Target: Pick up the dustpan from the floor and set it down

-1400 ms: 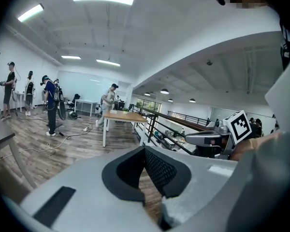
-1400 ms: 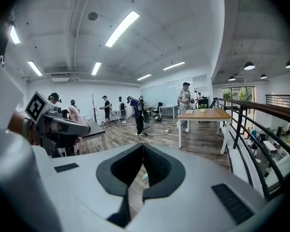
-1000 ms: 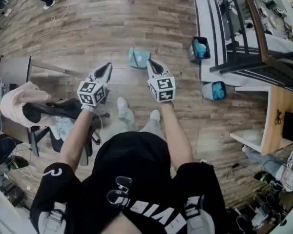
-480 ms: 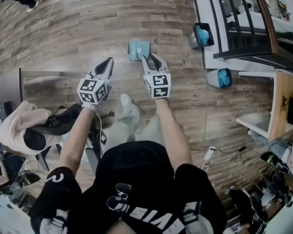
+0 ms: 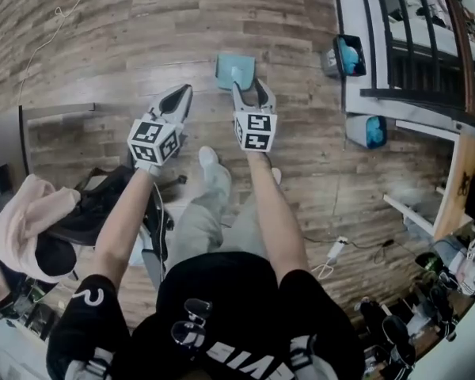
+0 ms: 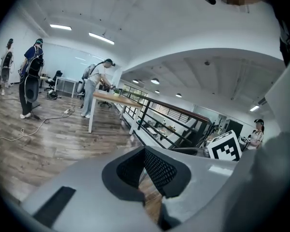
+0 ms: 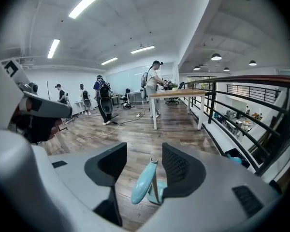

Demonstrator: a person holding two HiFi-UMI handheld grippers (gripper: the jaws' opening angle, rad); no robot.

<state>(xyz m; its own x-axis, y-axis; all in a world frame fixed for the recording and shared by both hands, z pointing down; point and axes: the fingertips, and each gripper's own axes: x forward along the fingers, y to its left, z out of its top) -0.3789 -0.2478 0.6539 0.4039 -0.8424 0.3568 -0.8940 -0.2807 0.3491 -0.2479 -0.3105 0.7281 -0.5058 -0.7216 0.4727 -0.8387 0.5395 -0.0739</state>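
Your right gripper (image 7: 144, 164) has just been opening; the dustpan (image 7: 146, 190) stands with its handle upright between the jaws, unclamped, nearer the right one. Left gripper (image 6: 145, 152): jaws together, empty.

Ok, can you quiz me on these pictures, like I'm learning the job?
1. What colour is the dustpan? A red, B light blue, C black.
2. True or false: the left tool is holding the dustpan.
3. What stands between the right tool's jaws?
Key: 1 B. 2 False. 3 The dustpan's upright handle; the jaws have just been opening and don't pinch it.
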